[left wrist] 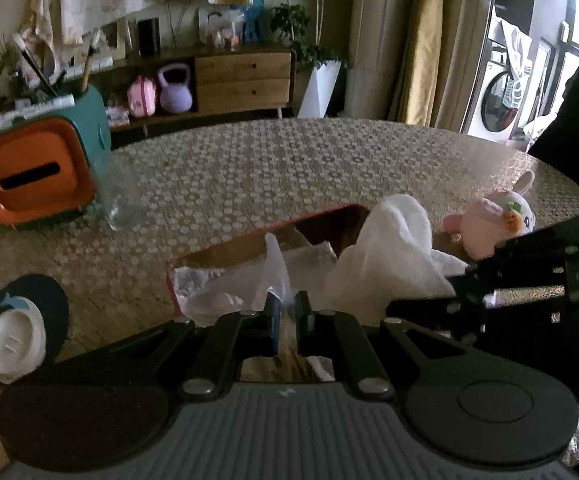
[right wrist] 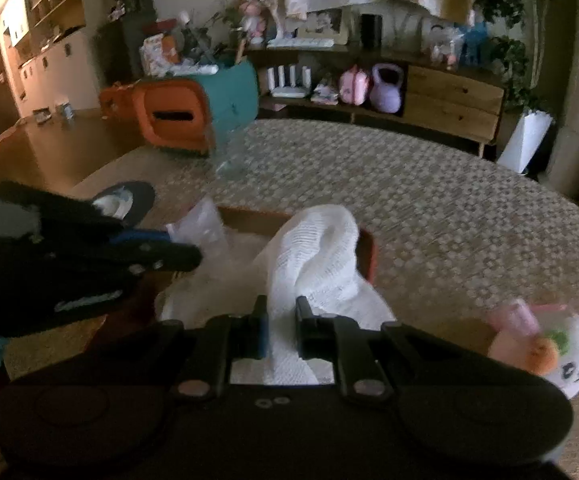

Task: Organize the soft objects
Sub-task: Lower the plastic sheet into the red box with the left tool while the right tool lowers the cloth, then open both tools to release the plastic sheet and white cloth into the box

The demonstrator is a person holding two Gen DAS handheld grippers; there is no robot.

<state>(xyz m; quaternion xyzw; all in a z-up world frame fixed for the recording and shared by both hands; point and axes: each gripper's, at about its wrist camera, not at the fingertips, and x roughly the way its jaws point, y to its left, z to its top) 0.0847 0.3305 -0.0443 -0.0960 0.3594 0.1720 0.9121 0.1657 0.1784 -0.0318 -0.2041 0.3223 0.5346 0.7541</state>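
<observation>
Where the patterned table (left wrist: 289, 168) runs toward the far wall, listed items stand as follows: an orange-and-teal box (left wrist: 37, 176) with a dark slot at far left; a clear glass (left wrist: 121, 200) just beside it; a white lid on a dark coaster (left wrist: 17, 340) at the near left edge; a wooden sideboard (left wrist: 241, 80) behind the table, with a purple kettlebell (left wrist: 175, 90) and a pink case (left wrist: 142, 97) on its open shelf. Left gripper (left wrist: 287, 304): jaws nearly closed, pinching a thin clear plastic bag (left wrist: 249, 280). Right gripper (right wrist: 281, 312): jaws drawn in, clenched on a white knitted cloth (right wrist: 317, 248), which rises in a fold above the fingers. Each gripper shows in the other's view, close alongside. Red-edged cardboard box (left wrist: 329, 220): open, at table centre; the plastic bag and the white cloth hang over and partly into it; the rest of its contents cannot be told. Pink-and-white plush rabbit (left wrist: 497, 220): lying on the table just right of the box, outside it.
</observation>
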